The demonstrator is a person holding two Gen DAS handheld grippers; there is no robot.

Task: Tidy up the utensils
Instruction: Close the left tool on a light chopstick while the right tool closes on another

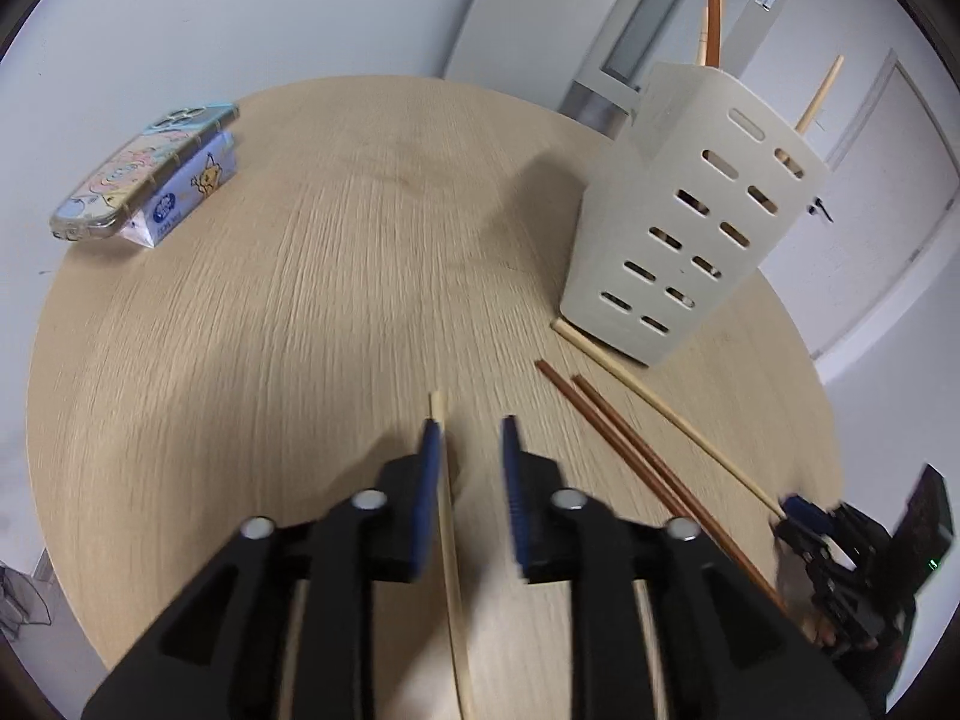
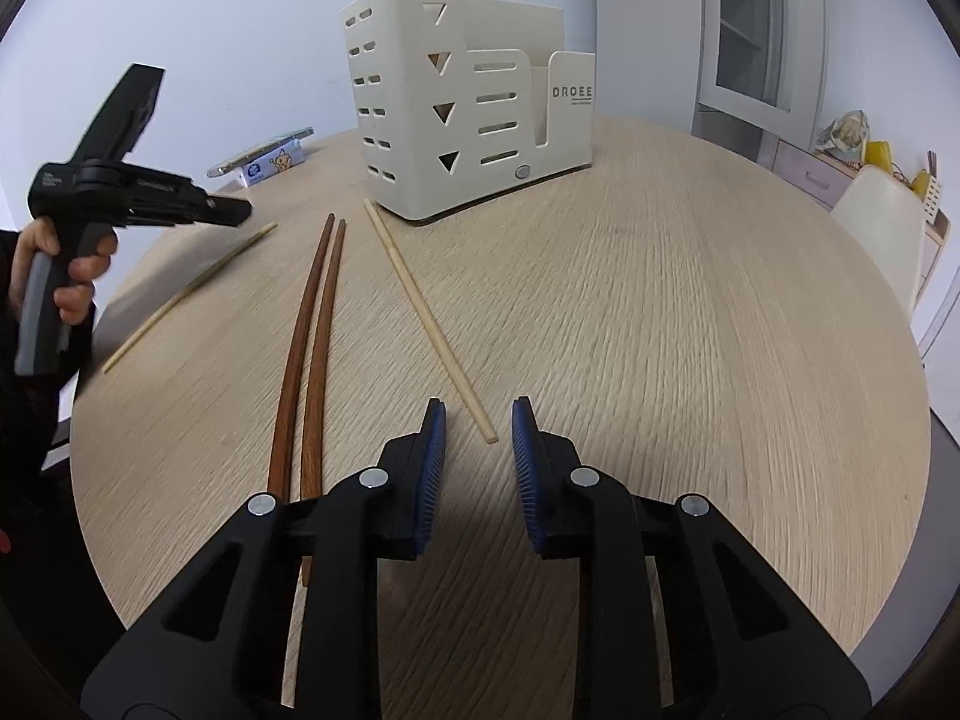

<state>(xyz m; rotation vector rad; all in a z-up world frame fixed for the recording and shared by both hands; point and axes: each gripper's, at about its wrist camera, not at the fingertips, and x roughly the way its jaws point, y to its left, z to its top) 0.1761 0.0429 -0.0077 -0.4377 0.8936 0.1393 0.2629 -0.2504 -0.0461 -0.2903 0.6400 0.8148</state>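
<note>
**Holder partly filled, four sticks still on the table**

I count a few chopsticks already standing in the tall slotted part of the white utensil holder (image 2: 462, 102); their tips poke out of its top. Left to do: four sticks lying on the round wooden table (image 2: 660, 300), all in front of the holder.

A pale chopstick (image 2: 429, 324) starts just beside the holder's base and runs toward my right gripper (image 2: 478, 426). A dark brown pair (image 2: 312, 330) lies side by side next to it, farther from the holder. A second pale chopstick (image 1: 444, 516) lies farthest out, running between the fingers of my left gripper (image 1: 468, 438).

Both claws stand narrowly parted, holding nothing. The left view is blurred, so that stick may be brushing one pad; I think it simply rests on the table.

The sticks look thin, straight and smooth, the pale ones bamboo-like.
</note>
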